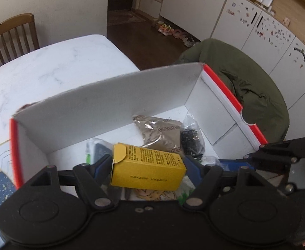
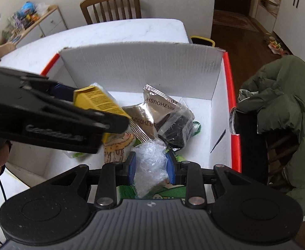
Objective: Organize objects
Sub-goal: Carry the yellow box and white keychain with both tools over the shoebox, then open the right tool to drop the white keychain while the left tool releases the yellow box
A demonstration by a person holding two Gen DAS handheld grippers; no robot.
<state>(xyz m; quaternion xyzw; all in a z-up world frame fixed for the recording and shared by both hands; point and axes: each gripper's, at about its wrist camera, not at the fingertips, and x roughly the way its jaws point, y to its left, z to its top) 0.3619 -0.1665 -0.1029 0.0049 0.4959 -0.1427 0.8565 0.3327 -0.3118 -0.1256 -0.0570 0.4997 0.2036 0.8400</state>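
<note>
The left gripper (image 1: 148,166) holds a yellow carton (image 1: 148,169) between its fingers (image 1: 191,165), gripped at its two short ends, and it hangs over the open white box (image 1: 102,112) that stands on the desk (image 1: 48,62). The right gripper (image 2: 151,167) is closed on a clear plastic bag (image 2: 150,166), also above the box.

The step in hand seems to be to put both things into the box. To do it well, I would lower the carton until it is near the floor of the box before the fingers open, and choose the free place on the left of the fingers, because the silver packets (image 1: 163,131) and a dark bag (image 1: 191,143) lie just ahead of them.

The long axis of the carton runs across from one finger to the other, slightly tilted, with its tucked flap toward the left finger.
</note>
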